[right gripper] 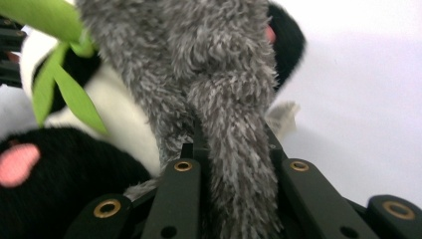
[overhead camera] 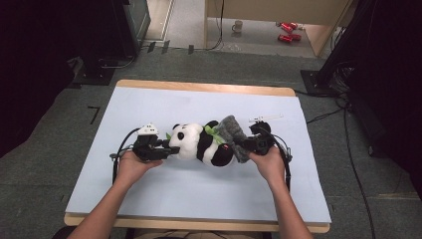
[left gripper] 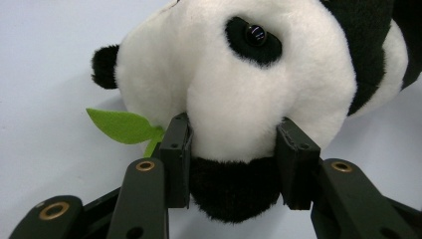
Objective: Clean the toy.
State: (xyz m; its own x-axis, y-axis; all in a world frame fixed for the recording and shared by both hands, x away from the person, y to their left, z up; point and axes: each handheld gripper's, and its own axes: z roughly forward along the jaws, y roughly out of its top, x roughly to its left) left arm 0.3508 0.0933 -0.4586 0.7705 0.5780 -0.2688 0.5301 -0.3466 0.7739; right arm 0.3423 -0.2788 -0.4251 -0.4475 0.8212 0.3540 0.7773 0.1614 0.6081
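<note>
A black-and-white plush panda (overhead camera: 201,144) lies on its side in the middle of the pale blue mat (overhead camera: 164,194), with green felt leaves (overhead camera: 214,132) on its chest. My left gripper (overhead camera: 166,148) is shut on the panda's head; in the left gripper view the jaws pinch its white muzzle and black chin (left gripper: 234,164). A grey furry cloth (overhead camera: 234,137) drapes over the panda's lower body. My right gripper (overhead camera: 245,145) is shut on this grey cloth (right gripper: 234,149), with the fur squeezed between its jaws.
The mat covers a wooden table (overhead camera: 209,88). A small white strip (overhead camera: 266,118) lies on the mat behind the right gripper. Dark equipment stands (overhead camera: 99,55) and cables (overhead camera: 358,164) sit on the floor around the table.
</note>
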